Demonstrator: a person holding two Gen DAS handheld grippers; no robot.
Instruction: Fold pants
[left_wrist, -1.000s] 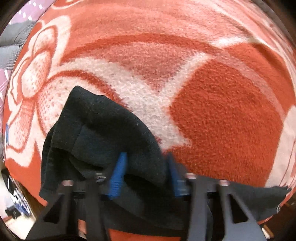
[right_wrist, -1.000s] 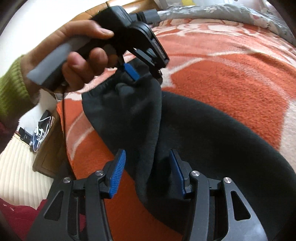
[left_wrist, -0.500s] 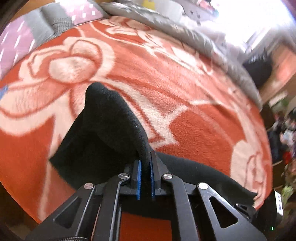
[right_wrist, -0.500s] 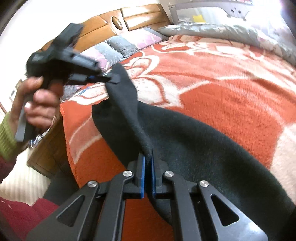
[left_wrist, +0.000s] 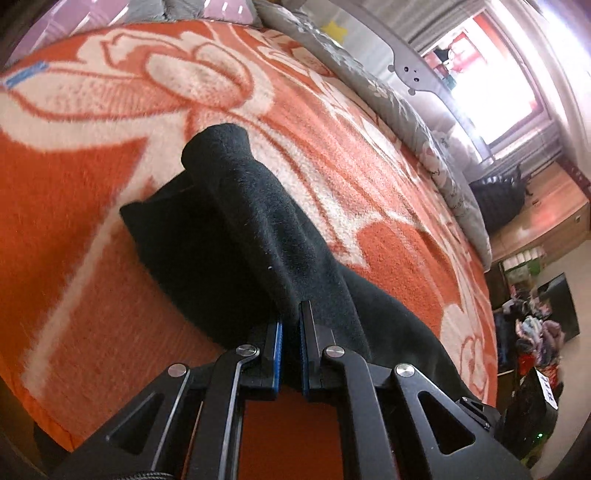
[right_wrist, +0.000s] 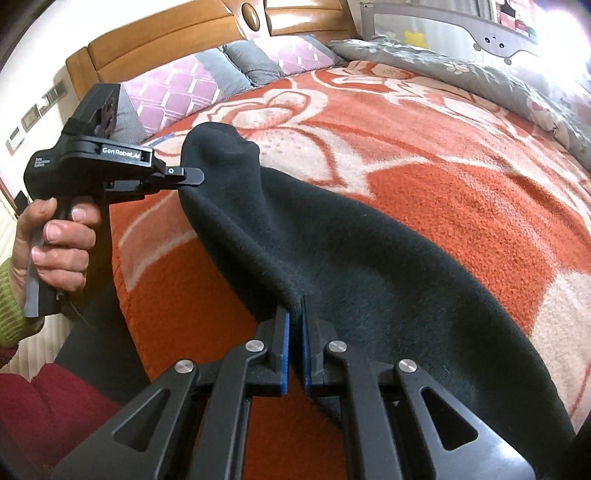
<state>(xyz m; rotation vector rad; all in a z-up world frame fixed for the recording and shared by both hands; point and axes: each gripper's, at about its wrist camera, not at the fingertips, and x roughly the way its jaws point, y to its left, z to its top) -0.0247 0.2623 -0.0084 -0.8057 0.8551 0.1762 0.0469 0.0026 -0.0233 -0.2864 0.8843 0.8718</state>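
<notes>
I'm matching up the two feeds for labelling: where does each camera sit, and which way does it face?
Left wrist: on the left gripper, looking down its fingers across the orange blanket; jaws clamp the black pants.
Right wrist: on the right gripper, facing the headboard; shows the person's left hand holding the other gripper.
Shared: pants, blanket, grey quilt.

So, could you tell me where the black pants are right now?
The black pants lie across the orange floral blanket near the bed's edge, one edge lifted and pinched by the left gripper and the right gripper.
</notes>
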